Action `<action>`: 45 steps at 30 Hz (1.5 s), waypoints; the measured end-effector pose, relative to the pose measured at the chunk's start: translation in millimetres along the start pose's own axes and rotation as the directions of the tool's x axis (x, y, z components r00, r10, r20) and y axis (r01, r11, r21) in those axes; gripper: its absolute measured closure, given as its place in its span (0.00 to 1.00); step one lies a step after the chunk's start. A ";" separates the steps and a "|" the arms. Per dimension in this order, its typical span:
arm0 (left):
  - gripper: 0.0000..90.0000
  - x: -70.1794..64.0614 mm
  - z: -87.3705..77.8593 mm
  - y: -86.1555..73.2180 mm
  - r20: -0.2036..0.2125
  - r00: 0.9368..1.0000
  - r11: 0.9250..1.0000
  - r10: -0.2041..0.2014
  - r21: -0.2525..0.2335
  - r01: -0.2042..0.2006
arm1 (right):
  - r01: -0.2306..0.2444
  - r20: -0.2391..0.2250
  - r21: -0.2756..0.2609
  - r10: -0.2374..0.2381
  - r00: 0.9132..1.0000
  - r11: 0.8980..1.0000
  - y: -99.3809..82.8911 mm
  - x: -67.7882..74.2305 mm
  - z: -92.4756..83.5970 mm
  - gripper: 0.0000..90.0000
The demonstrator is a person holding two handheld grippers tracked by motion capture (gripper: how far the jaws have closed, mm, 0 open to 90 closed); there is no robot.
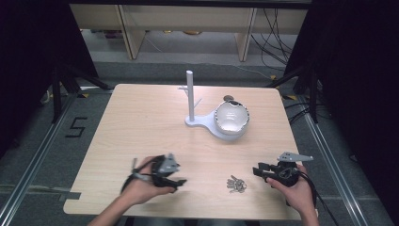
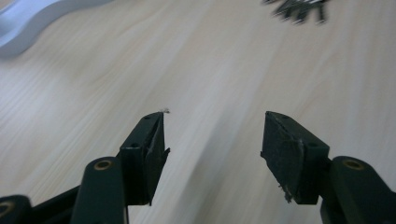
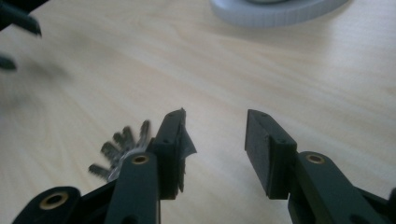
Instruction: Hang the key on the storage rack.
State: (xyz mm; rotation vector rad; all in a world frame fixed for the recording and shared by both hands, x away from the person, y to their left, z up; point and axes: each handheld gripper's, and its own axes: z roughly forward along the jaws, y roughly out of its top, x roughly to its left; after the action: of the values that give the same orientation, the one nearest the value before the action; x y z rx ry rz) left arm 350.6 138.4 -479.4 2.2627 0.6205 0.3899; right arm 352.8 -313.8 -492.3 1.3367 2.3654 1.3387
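A bunch of keys (image 1: 236, 184) lies on the wooden table (image 1: 141, 127) near its front edge, between my two grippers. My left gripper (image 1: 179, 177) is low at the front left, jaws pointing right, open over bare wood (image 2: 215, 116); the keys (image 2: 299, 7) are blurred far ahead of it. My right gripper (image 1: 258, 170) is at the front right, jaws pointing left toward the keys. It is open (image 3: 215, 114), nothing between the pads, and the keys (image 3: 123, 147) lie just beyond its left finger.
A white stand with an upright post (image 1: 190, 94) and a flat base (image 1: 200, 123) is at the table's middle back. A white bowl (image 1: 231, 116) rests tilted on the base's right end. The base's edge (image 3: 275, 11) is ahead of the right gripper. Dark frames flank the table.
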 end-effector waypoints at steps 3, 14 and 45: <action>0.44 16.8 -10.3 -20.8 -0.063 0.996 0.997 -0.068 -0.038 0.066 | 0.034 0.000 0.040 -0.034 0.999 0.999 2.9 1.1 -1.8 0.71; 0.43 43.5 -23.4 -81.0 -0.259 0.906 0.917 -0.334 -0.314 0.248 | 0.263 -0.103 0.441 -0.243 0.965 0.858 35.4 38.4 8.8 0.79; 0.43 40.4 -19.8 -82.9 -0.277 0.910 0.921 -0.310 -0.324 0.215 | 0.412 -0.194 0.598 -0.375 0.907 0.688 45.9 54.9 48.0 0.99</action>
State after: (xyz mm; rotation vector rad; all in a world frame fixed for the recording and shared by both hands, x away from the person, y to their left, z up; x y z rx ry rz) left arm 349.5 222.1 -523.1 1.8184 0.9626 0.6765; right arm 371.7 -232.5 -470.9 0.7768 3.0539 0.4675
